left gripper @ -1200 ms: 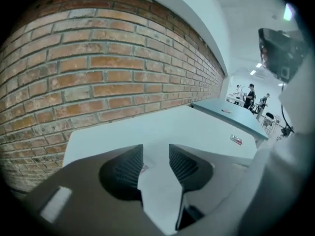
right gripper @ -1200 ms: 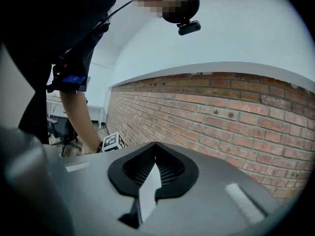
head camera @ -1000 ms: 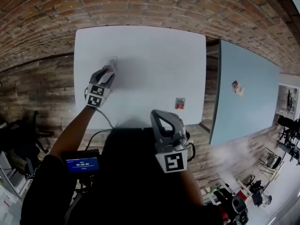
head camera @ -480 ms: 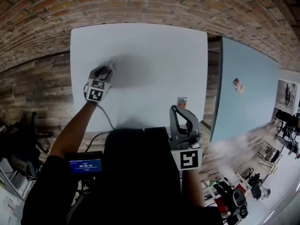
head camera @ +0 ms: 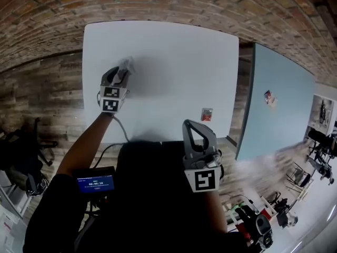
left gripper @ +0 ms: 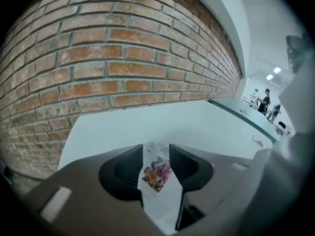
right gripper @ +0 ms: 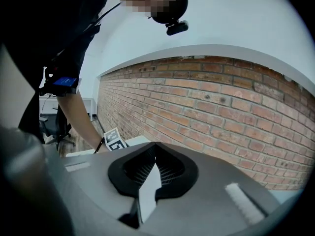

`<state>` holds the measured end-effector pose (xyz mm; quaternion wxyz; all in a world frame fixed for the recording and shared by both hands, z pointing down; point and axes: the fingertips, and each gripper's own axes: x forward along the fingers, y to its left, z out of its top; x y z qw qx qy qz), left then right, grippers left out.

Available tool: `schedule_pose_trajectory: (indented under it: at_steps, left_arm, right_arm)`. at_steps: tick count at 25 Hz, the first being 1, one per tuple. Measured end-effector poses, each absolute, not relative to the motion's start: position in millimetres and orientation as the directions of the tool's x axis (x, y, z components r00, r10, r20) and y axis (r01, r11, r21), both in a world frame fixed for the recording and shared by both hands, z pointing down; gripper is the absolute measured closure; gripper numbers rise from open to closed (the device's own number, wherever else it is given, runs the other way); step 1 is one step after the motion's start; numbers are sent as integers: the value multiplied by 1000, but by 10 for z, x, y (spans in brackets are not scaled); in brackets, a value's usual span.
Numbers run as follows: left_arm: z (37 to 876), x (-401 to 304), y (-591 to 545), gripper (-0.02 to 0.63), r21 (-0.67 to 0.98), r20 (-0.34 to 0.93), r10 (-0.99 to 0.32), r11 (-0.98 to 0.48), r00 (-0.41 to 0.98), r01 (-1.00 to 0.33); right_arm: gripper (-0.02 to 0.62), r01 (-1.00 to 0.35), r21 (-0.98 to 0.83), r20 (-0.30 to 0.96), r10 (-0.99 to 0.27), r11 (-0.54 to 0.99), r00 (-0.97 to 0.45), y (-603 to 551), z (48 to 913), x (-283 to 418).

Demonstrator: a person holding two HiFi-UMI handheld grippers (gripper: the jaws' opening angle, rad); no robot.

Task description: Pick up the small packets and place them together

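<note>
Head view, reading the table (head camera: 174, 51) as a clock face:

Left gripper (head camera: 121, 76) is at 9 o'clock, pointing toward 12–1. It is grasping the white packet (left gripper: 156, 167). The left gripper view shows the packet upright between the jaws, which stand wide with both pads on its edges. The printed patch faces the camera. In head view the packet sticks out past the jaw tips, tilted and a bit blurred. Can't tell if its lower edge touches the table.

Right gripper (right gripper: 155, 144) is clenched, with the jaws meeting at the tips and nothing in them. In head view it sits at the table's 5 o'clock, over the near edge. Its tips point toward 11–12 and its marker cube (head camera: 202, 179) is at the 6 o'clock end.

Red packet (head camera: 207, 114) lies flat on the table at 4 o'clock, near the right edge. It is just beside the right gripper's tips, at their 1 o'clock, and not touching them. The white packet is well apart from it, at its 10 o'clock.

Blue table (head camera: 284, 115) stands at 3 o'clock of the table, with a gap between them. A third packet (head camera: 269, 97) lies on its left half.

Brick wall (left gripper: 123, 58) runs behind the table's far edge at 12 o'clock.
</note>
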<state>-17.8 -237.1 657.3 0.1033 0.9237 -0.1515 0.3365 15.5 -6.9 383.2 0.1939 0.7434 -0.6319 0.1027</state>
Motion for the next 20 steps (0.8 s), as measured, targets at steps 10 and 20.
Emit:
schedule_pose_trajectory:
  at_steps: [10,20]
  left_arm:
    - [6885,-169,-2337,440,54,719,-92,-981,689,-188]
    - [6708,-206,-2371,440,251,657,-201,-851,726,-462]
  right_arm:
    - [592,-972,121,349,-908,-200,231,-45,3786,263]
    - [592,-977,114,363,-907,-183,212,-58,3816,215]
